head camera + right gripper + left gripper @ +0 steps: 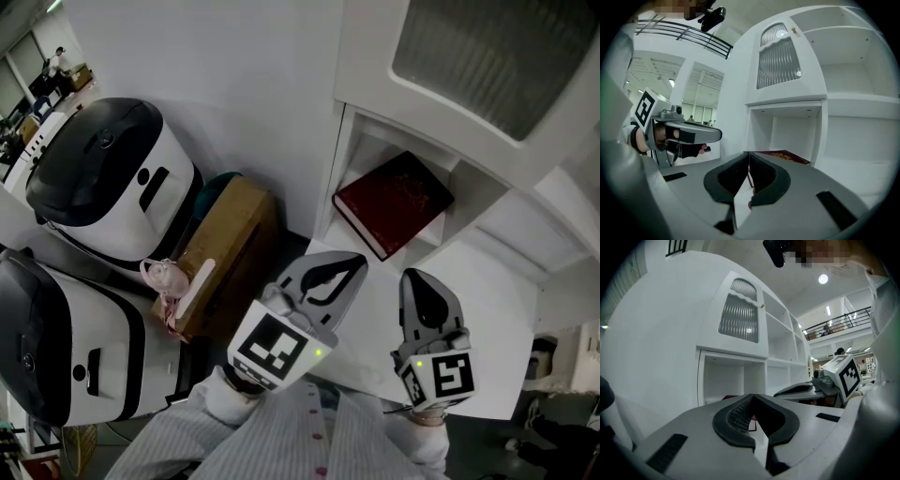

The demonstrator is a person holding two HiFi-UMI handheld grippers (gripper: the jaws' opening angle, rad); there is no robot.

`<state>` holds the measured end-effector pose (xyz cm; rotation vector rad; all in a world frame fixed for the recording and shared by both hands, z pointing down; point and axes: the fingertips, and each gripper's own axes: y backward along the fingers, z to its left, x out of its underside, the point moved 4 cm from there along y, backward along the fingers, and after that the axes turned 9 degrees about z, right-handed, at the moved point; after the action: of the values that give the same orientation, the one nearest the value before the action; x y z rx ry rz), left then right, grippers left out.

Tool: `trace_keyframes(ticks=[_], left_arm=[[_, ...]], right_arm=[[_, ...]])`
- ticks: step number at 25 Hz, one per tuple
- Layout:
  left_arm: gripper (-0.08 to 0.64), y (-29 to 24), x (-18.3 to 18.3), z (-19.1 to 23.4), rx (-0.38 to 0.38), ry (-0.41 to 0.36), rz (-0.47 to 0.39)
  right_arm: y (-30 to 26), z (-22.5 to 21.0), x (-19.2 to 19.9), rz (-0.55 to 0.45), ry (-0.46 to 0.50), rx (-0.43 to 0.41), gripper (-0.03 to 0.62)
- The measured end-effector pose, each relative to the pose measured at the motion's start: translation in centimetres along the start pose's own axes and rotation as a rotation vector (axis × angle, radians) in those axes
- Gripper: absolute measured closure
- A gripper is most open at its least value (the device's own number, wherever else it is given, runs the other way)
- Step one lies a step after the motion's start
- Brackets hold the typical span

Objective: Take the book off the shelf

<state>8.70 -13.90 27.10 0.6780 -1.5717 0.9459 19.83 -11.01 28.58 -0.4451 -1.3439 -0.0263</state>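
A dark red book [394,202] lies flat in the lowest compartment of the white shelf unit [349,150], with one corner jutting past the front edge. In the right gripper view the book [787,157] shows just beyond the jaw tips. My left gripper [349,265] hovers in front of the shelf, a little short of the book's near corner, jaws shut and empty. My right gripper [419,279] hangs beside it to the right, also shut with nothing in it. Only a sliver of the book [727,397] shows past the left gripper [752,397]. The right gripper [749,153] points at the compartment.
A ribbed glass door [487,56] closes the compartment above the book. Left of the shelf stand a cardboard box [225,248] with a pink bundle [164,281] against it, and two white-and-black rounded machines [103,178] [56,347]. More open white compartments [853,79] lie to the right.
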Motion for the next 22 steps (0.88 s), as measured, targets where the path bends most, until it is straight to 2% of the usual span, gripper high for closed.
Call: trace_keyframes(ticks=[5,11,15,22], left_arm=[[0.549,-0.5,0.2,0.7,-0.013,0.005,0.0],[0.549,-1.4,0.2,1.4,-0.018,0.014,-0.004],[0.549,-2.1,0.3,1.8,-0.024,0.018,0.0],[0.549,-3.1,1.0,3.2,-0.052,0.039,0.011]], right_arm=[[-0.8,-0.8,1.0,0.033,0.102,0.047,0.577],[-2.1,-1.0,1.3,0.029,0.255,0.032,0.575],[-2.7,-1.4,1.8,0.036,0.292,0.017,0.57],[-3.9,-1.9,2.6,0.062,0.373,-0.007,0.507]])
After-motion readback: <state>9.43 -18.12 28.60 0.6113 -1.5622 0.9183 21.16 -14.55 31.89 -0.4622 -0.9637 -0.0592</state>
